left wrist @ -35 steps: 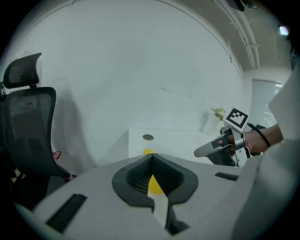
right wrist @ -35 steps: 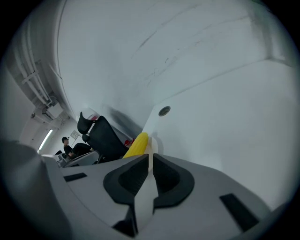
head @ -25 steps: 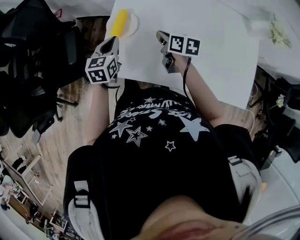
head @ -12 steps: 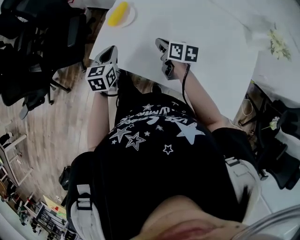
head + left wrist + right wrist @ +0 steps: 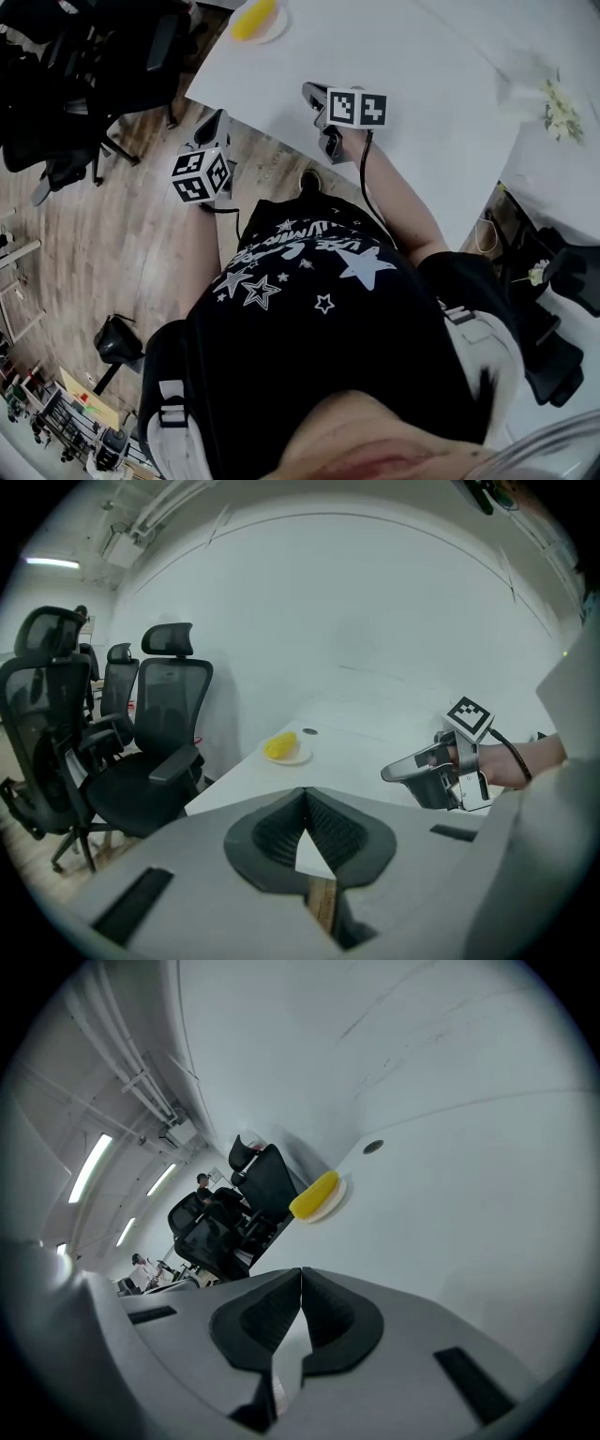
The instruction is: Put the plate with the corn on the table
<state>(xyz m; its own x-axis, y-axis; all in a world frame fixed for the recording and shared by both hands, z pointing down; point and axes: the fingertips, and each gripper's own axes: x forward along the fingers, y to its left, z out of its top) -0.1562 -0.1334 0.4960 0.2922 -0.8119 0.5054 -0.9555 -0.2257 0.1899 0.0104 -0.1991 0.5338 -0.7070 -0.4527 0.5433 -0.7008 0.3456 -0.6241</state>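
Note:
A yellow corn cob [image 5: 253, 17] lies on a small white plate [image 5: 273, 28] near the far left corner of the white table [image 5: 431, 84]. The corn [image 5: 280, 745] on its plate [image 5: 293, 756] stands well ahead of my left gripper [image 5: 305, 797], which is shut and empty. In the head view my left gripper [image 5: 217, 122] hangs off the table's near edge, above the floor. My right gripper [image 5: 310, 94] hovers over the table's near part, shut with nothing in it. From the right gripper [image 5: 301, 1275] the corn [image 5: 314, 1194] and plate [image 5: 334, 1204] lie far ahead.
Black office chairs [image 5: 84, 84] stand left of the table on the wooden floor [image 5: 103, 253]. A round cable hole [image 5: 373, 1147] sits in the tabletop beyond the plate. Flowers [image 5: 561, 98] lie on a second table at the right. The right gripper [image 5: 433, 772] shows at the right.
The plate with the corn has slid up and away in the head view. Both grippers sit further back from it, and the left one is now off the table's edge.

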